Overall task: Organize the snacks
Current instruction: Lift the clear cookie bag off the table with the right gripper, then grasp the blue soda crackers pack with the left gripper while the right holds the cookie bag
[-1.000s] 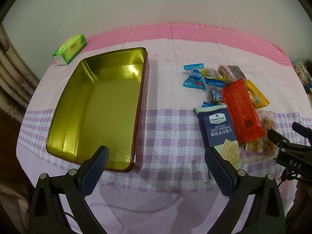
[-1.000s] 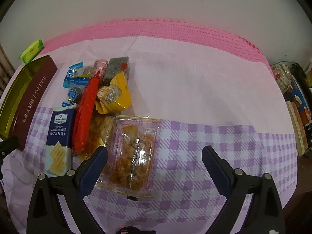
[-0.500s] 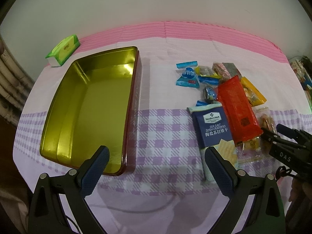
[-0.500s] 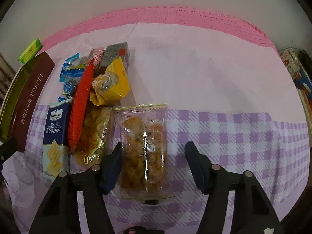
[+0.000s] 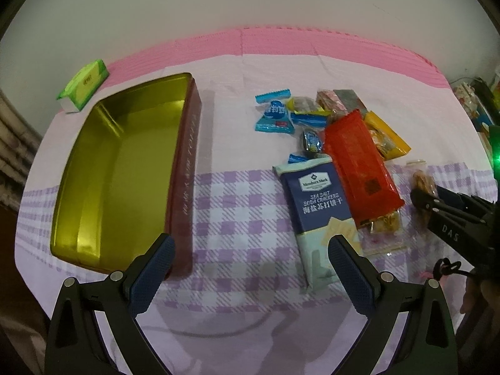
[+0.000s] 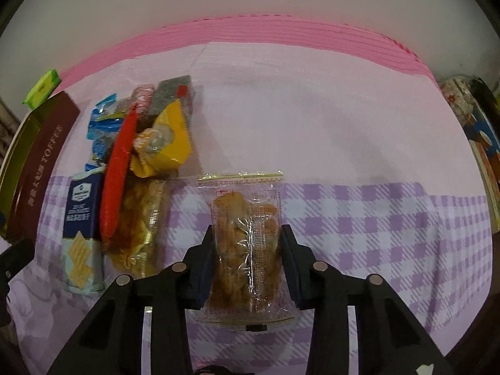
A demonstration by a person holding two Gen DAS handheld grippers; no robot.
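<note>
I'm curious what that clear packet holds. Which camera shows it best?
The right wrist view: the clear packet sits centred between the right gripper fingers, its golden fried pieces visible. The left wrist view shows only a sliver behind that gripper.

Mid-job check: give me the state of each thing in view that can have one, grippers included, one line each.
Gold-lined rectangular toffee tin: open, nothing inside.
Clear plastic packet of fried snacks: sealed, flat on the cloth, between the right gripper's fingers.
Right gripper: shut on the packet's sides.
Left gripper: open, holding nothing.
Navy soda cracker pack: sealed, lying flat.
Red foil pack: sealed, resting on other snacks.
</note>
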